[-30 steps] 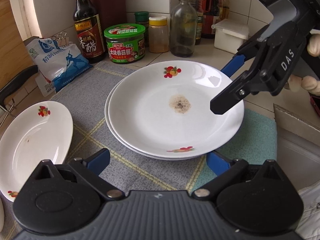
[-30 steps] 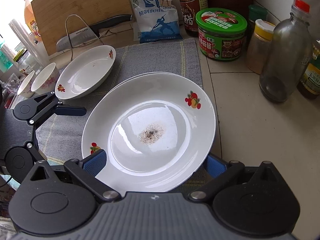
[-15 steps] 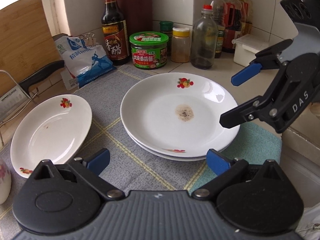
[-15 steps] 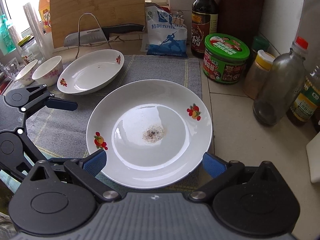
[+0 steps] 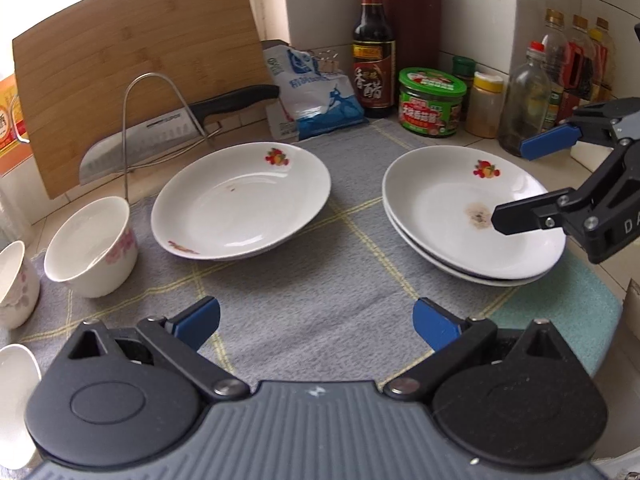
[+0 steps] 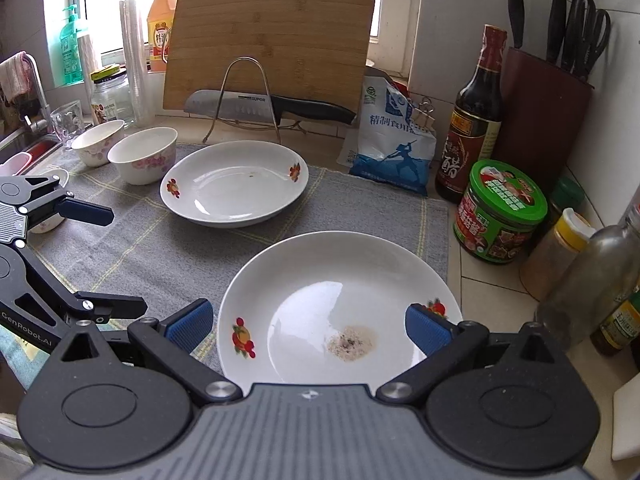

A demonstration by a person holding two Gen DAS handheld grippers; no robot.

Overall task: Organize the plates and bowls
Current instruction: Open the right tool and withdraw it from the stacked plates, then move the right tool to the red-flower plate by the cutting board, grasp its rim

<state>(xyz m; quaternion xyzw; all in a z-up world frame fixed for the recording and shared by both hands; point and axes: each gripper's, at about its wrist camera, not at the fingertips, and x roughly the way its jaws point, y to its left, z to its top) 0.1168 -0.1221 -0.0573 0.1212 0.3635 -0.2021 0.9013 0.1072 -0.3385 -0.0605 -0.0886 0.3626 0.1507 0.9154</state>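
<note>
Two white plates sit stacked (image 5: 448, 204) on the right of the grey mat (image 5: 320, 276); the top one has a brown stain in its middle. A single deep plate (image 5: 240, 200) lies at mid-mat. Two flowered bowls (image 5: 92, 246) stand at the left. My left gripper (image 5: 316, 320) is open above bare mat, holding nothing. My right gripper (image 5: 524, 180) hovers open over the stack's right rim. In the right wrist view the stack (image 6: 304, 272) lies between the open fingers of the right gripper (image 6: 308, 326), the single plate (image 6: 236, 184) and bowls (image 6: 144, 156) lie beyond, and the left gripper (image 6: 108, 260) is at the left.
A cleaver on a wire rack (image 6: 248, 108) and a bamboo board (image 6: 272, 40) stand behind the mat. A salt bag (image 6: 392, 152), vinegar bottle (image 6: 472, 120), green jar (image 6: 500, 212), bottles and a knife block (image 6: 548, 112) crowd the right. A sink (image 6: 24, 148) lies far left.
Both grippers have pulled back from the stacked plates, and the left one has swung left, so the single plate and bowls now show. Plates have not moved.
</note>
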